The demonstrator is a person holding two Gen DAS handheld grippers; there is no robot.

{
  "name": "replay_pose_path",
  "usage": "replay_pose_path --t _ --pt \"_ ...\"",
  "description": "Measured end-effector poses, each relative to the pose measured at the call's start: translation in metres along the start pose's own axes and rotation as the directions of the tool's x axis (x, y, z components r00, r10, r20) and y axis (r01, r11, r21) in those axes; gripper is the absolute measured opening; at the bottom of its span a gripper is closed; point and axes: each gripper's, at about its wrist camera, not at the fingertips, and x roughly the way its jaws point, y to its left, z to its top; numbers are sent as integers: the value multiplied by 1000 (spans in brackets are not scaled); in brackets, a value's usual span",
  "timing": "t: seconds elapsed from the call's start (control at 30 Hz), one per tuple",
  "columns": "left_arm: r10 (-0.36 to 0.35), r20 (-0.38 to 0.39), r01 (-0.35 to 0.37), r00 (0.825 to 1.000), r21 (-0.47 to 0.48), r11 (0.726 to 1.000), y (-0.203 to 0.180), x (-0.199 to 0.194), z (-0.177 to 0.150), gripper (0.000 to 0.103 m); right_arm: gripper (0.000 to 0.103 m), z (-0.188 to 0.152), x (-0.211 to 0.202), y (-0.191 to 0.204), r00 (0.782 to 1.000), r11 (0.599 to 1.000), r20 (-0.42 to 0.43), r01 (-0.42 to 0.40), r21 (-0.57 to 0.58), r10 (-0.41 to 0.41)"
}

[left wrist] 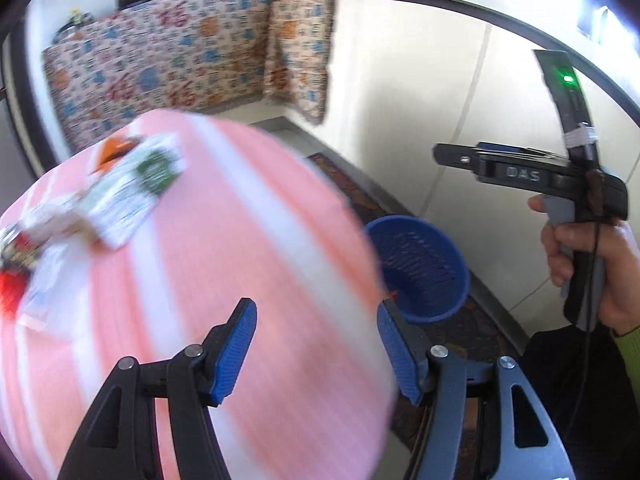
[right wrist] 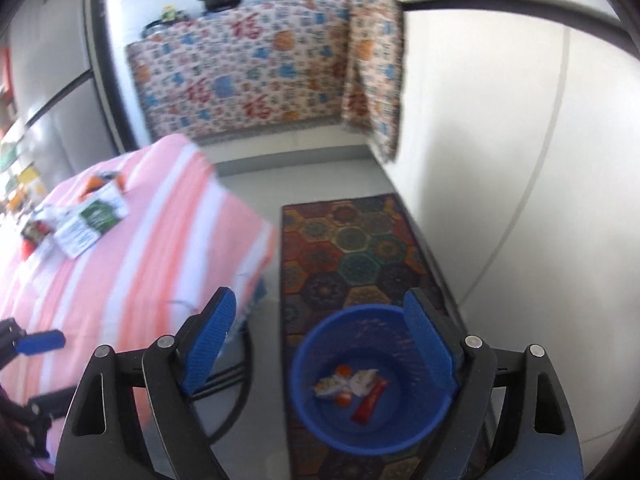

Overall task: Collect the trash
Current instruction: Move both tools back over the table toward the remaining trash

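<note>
Crumpled wrappers and a green-white paper packet lie at the far side of the pink-striped worktop. The blue mesh plastic bin on the patterned floor rug holds several wrappers, one red. Left tool and right tool both gape, empty.

The left gripper, a black two-finger tool with ribbed blue pads, is seen with its jaws parted and nothing between them. The right gripper, of the same black build with blue pads, is spread wider, also empty. In the left wrist view, its black pistol-style handle is clasped by the person's right hand, fingers curled round the grip, a yellow-green cuff at the wrist.
</note>
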Motion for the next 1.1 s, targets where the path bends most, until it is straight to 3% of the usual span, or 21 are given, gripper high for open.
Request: replay_pose_path --t 0.17,0.3,0.43,0.53,0.7,1.1 --pt "125 -7 -125 992 -80 989 70 -37 -40 64 88 -16 1 92 986 984 -32 -167 -64 165" --pt "194 -40 -198 980 -135 971 121 -48 -63 64 88 -31 21 154 975 971 -99 -208 -120 197" --pt "203 -63 -211 977 -165 963 154 -55 -75 67 88 -41 49 188 967 969 -171 -211 -125 189" --pt "194 -61 -202 979 -180 963 168 -52 -79 80 96 -48 55 202 979 970 -156 -158 -184 130" --pt "181 -51 -187 982 -143 972 171 -47 -74 85 102 -55 56 207 986 970 -125 -133 -205 109" --pt "101 -46 -104 994 -66 992 204 -8 -8 86 103 -56 54 206 987 967 -105 -139 -213 119"
